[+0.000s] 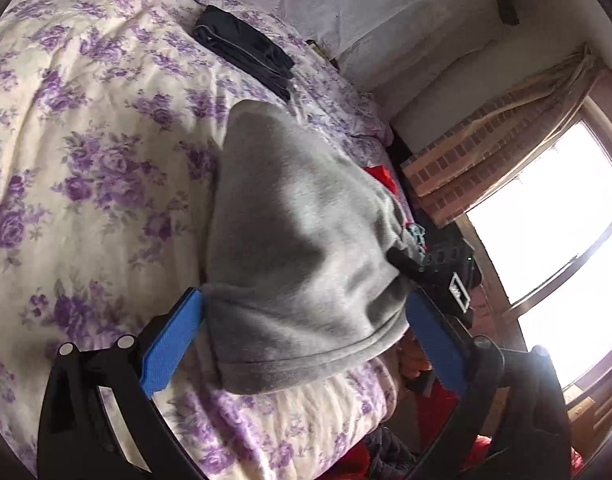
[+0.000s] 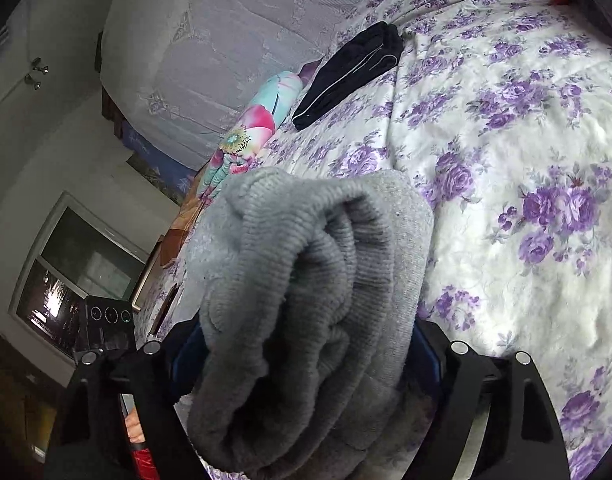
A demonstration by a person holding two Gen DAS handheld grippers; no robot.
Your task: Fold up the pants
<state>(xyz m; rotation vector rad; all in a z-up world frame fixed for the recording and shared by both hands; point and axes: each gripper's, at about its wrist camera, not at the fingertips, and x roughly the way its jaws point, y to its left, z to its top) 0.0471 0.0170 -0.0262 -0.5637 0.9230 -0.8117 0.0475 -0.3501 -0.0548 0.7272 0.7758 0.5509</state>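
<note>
Grey sweatpants point(image 1: 298, 248) are bunched over the floral bed point(image 1: 86, 160). My left gripper point(image 1: 306, 304) has its blue fingers point(image 1: 174, 340) spread wide on either side of the grey fabric, which fills the gap between them. In the right wrist view the thick ribbed grey bundle point(image 2: 306, 300) sits between my right gripper's point(image 2: 306, 344) fingers, which press on it from both sides. The other gripper's black body point(image 1: 438, 272) shows at the pants' far edge in the left wrist view.
Folded dark pants point(image 1: 246, 48) lie near the headboard point(image 1: 366, 8), also in the right wrist view point(image 2: 350, 76). A colourful floral pillow point(image 2: 250, 132) lies beside them. A bright window point(image 1: 546, 220) and curtain are beside the bed. A television point(image 2: 66, 280) stands by the wall.
</note>
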